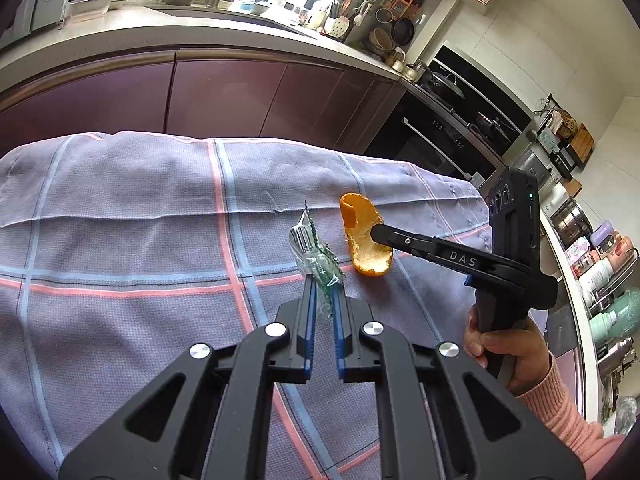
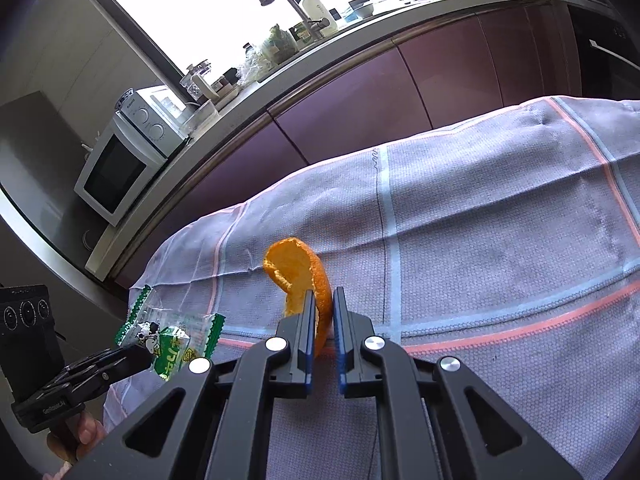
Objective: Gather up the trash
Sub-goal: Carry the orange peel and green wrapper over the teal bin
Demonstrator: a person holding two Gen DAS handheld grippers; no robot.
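Over checked cloth (image 1: 120,208), left gripper (image 1: 323,294) pinches wrapper (image 1: 316,258), right gripper (image 2: 321,300) pinches orange peel (image 2: 300,272)

I see a checked cloth (image 1: 140,208) covering the table, maroon cabinets (image 1: 224,92) under a cluttered counter (image 1: 168,28), a white microwave (image 2: 120,168), and a bright window (image 2: 192,4).

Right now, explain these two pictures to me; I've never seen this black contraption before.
A person holds two hand-held grippers, tongs with a camera on each. One picture looks along the left gripper, the other along the right gripper. Below is a checked cloth over a surface in a kitchen. The left one pinches a green and clear wrapper; the right one pinches a piece of orange peel. In the left view you also see the person's right hand on its handle.
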